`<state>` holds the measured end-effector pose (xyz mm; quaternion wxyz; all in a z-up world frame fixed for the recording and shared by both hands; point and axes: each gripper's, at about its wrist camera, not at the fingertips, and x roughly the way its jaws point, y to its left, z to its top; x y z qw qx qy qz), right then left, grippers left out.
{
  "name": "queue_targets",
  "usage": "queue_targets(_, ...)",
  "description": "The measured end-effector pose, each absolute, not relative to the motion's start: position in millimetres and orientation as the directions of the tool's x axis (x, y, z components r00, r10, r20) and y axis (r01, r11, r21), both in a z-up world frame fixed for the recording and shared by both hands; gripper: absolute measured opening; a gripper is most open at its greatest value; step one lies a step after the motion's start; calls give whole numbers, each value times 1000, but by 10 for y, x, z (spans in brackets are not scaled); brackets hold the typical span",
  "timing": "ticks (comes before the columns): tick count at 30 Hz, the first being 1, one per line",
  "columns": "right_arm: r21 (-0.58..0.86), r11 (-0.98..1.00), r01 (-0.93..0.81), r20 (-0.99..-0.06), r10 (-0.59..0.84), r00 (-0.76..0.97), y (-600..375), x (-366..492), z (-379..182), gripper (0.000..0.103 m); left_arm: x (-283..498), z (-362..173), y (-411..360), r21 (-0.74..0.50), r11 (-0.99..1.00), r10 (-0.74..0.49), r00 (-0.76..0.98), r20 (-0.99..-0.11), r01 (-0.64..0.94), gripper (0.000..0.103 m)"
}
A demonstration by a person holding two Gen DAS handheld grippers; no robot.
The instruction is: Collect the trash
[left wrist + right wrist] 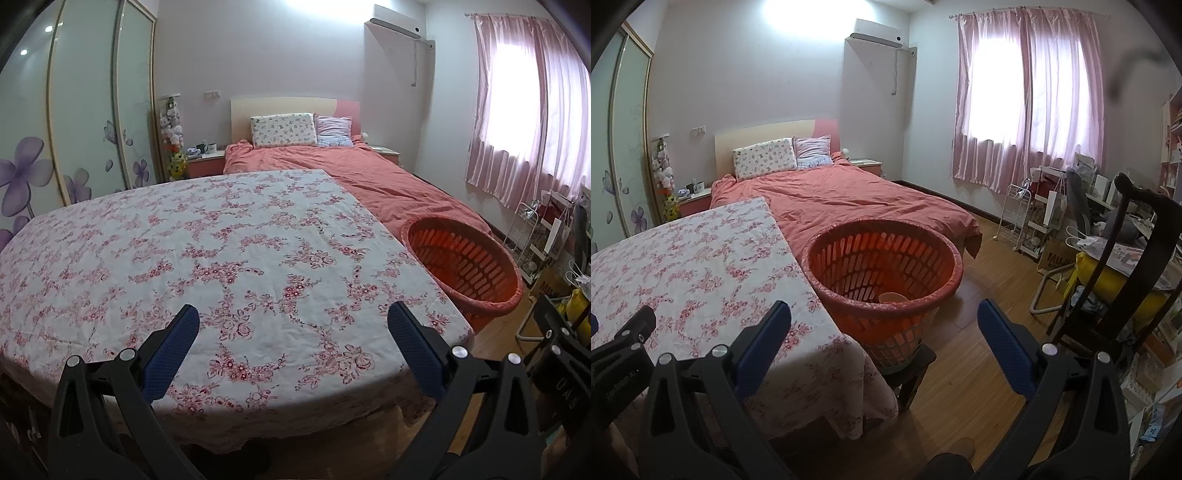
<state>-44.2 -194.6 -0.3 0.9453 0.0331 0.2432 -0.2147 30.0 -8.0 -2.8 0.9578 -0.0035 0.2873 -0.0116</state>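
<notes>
An orange slatted basket (882, 266) stands on a dark stool at the table's right edge; a pale crumpled piece (892, 297) lies inside it. It also shows in the left wrist view (461, 266). My left gripper (293, 314) is open and empty over the near part of the floral tablecloth (207, 251). My right gripper (884, 314) is open and empty, just in front of the basket. The left gripper's body (620, 343) shows at the right view's left edge. I see no trash on the table.
A bed with a salmon cover (842, 199) lies behind the table. A dark chair (1126, 266) with yellow and printed items, a white rack (1015, 210) and clutter stand at the right. A wardrobe (74, 110) lines the left wall.
</notes>
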Motion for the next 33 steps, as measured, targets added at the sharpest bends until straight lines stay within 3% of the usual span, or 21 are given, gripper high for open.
queue_targets(33,-83,900,428,-530,-403,746,-1902,-325,-102,99,327,-56,24,-35,999,-16,820,-572,-5,100)
